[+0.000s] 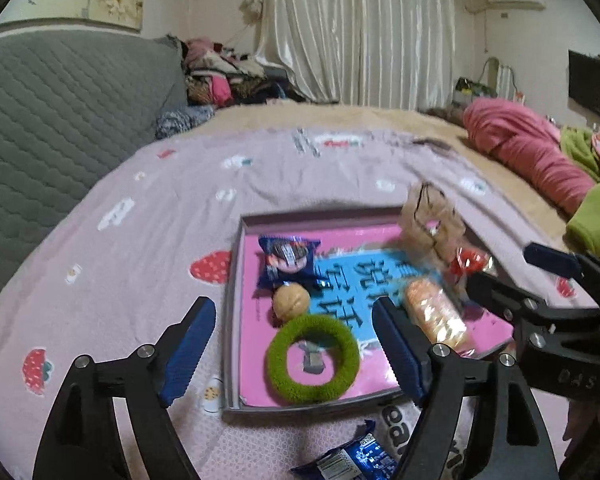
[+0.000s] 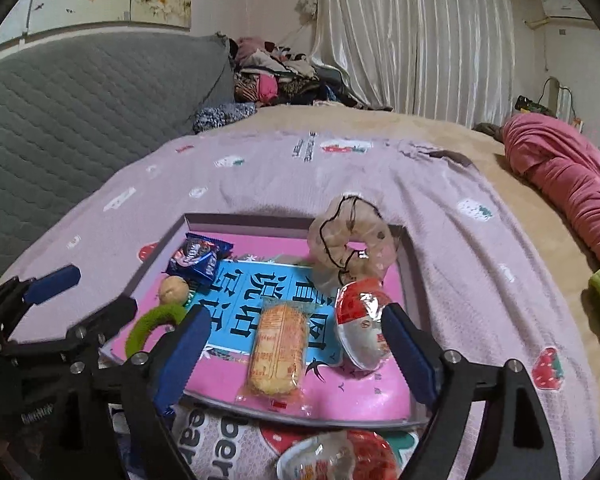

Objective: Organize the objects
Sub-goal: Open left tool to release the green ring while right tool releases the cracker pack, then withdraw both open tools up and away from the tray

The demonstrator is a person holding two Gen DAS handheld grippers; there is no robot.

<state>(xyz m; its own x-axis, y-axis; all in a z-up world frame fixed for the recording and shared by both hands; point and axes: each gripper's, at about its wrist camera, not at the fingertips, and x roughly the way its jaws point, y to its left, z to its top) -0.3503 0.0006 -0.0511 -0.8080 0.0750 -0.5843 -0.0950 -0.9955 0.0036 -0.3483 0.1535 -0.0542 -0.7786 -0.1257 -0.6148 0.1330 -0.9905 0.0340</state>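
Note:
A shallow grey tray (image 1: 320, 218) (image 2: 260, 219) with a pink and blue floor lies on the bedspread. In it are a blue cookie packet (image 1: 288, 260) (image 2: 198, 258), a walnut (image 1: 291, 300) (image 2: 173, 289), a green fuzzy ring (image 1: 276, 360) (image 2: 148, 324), an orange cracker packet (image 1: 436, 316) (image 2: 278, 348), a beige scrunchie (image 1: 432, 224) (image 2: 348, 240) and a red-white packet (image 1: 470, 262) (image 2: 362, 320). My left gripper (image 1: 296, 352) (image 2: 84, 294) hovers open above the ring. My right gripper (image 2: 296, 356) (image 1: 520, 274) hovers open over the cracker packet. Neither holds anything.
Another blue packet (image 1: 348, 460) and another red-white packet (image 2: 336, 456) lie on the lilac strawberry-print bedspread (image 1: 140, 280) just in front of the tray. A grey quilted headboard (image 1: 60, 120) stands at left. Pink and green bedding (image 1: 540, 160) is heaped at right.

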